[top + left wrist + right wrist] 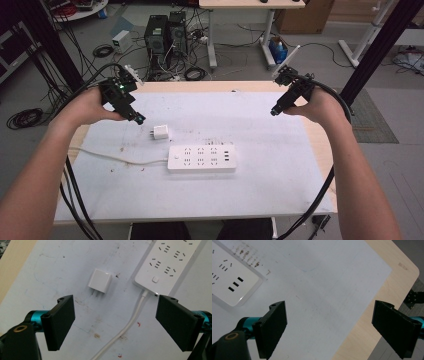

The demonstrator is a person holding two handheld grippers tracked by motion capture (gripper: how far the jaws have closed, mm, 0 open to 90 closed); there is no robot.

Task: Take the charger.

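The white charger plug (161, 132) lies flat on the white table mat (250, 190), left of centre, with its two metal prongs pointing toward the person's left. It rests just beyond the white power strip (201, 159), near that strip's left end, apart from it and not plugged in. In the left gripper view the charger plug (99, 281) sits ahead of the jaws, its prongs toward the camera, untouched. The power strip (167, 263) lies to its right there, with its white cable (130, 323) running down between the jaws.

The left gripper (136, 116) is held above the mat, just left of the plug and clear of it. Its jaws stand spread wide with nothing between them.

The right gripper (276, 110) is held above the mat's far right part, well apart from plug and strip. Its jaws are likewise spread wide and hold nothing. In the right gripper view one corner of the power strip (229, 280) shows at upper left, with the bare wooden table edge (387, 287) at right.
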